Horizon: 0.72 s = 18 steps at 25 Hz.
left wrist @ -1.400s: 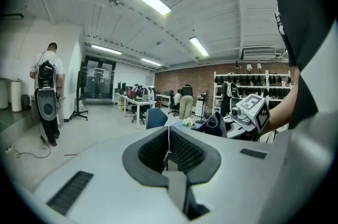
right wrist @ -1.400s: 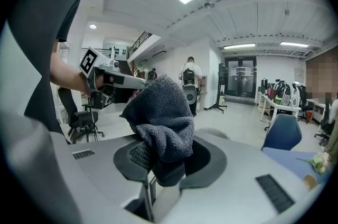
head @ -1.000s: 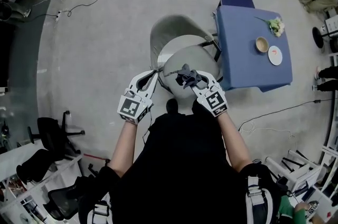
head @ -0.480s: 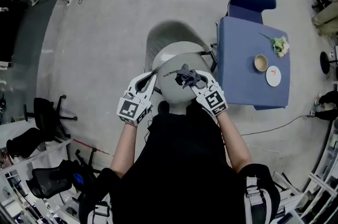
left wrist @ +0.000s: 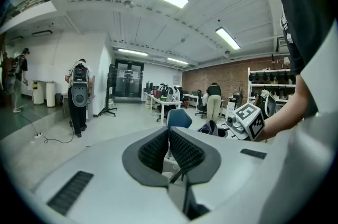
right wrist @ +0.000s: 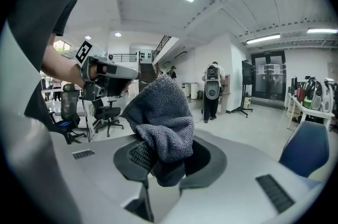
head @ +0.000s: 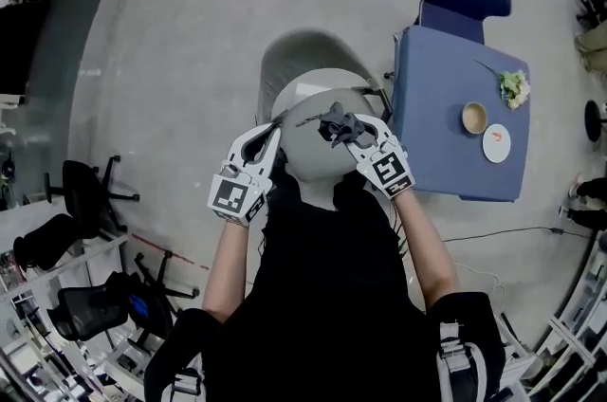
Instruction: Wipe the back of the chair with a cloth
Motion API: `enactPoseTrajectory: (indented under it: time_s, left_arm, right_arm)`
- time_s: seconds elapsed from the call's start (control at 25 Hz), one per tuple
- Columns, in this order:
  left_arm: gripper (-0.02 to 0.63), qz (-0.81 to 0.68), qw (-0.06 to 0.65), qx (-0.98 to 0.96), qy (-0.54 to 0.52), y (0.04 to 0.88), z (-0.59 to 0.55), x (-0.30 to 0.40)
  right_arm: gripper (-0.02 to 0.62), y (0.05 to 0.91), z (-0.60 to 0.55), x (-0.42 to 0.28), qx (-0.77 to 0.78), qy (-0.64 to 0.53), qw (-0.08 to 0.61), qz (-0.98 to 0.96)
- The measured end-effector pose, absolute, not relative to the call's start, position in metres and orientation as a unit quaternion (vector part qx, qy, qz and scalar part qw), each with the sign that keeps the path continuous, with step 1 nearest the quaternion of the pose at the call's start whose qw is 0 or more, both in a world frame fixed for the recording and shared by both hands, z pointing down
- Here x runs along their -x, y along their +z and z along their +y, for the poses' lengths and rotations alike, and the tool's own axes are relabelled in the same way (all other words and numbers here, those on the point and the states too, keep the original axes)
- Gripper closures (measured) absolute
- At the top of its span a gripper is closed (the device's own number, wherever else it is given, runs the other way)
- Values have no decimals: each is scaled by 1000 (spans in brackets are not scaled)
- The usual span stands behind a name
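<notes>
Cloth (head: 339, 124) clamped in right gripper (head: 355, 135) over chair (head: 308, 158).

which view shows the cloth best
The right gripper view: the grey cloth fills its middle, weave clear, clamped in the right gripper. The head view shows only a small dark bunch over the chair back; the left gripper view catches a distant scrap of it.

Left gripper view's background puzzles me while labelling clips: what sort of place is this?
Probably an open-plan office or lab workspace: long desks, a brick back wall, a shelving rack and swivel chairs.
</notes>
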<state>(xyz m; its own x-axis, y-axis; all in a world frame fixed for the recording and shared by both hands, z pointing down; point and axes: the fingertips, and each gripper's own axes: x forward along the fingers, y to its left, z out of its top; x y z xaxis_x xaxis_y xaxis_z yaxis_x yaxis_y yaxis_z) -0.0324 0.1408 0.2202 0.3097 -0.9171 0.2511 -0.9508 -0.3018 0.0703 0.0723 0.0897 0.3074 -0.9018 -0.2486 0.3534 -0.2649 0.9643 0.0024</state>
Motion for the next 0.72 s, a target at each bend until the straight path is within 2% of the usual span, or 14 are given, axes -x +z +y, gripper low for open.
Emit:
enactPoseTrajectory:
  time_s: [0.72]
  left_arm:
    - [580,-433,122,-883,131,277,36,146]
  right_arm:
    - [472,386,-26,18,-335,106,159,-923]
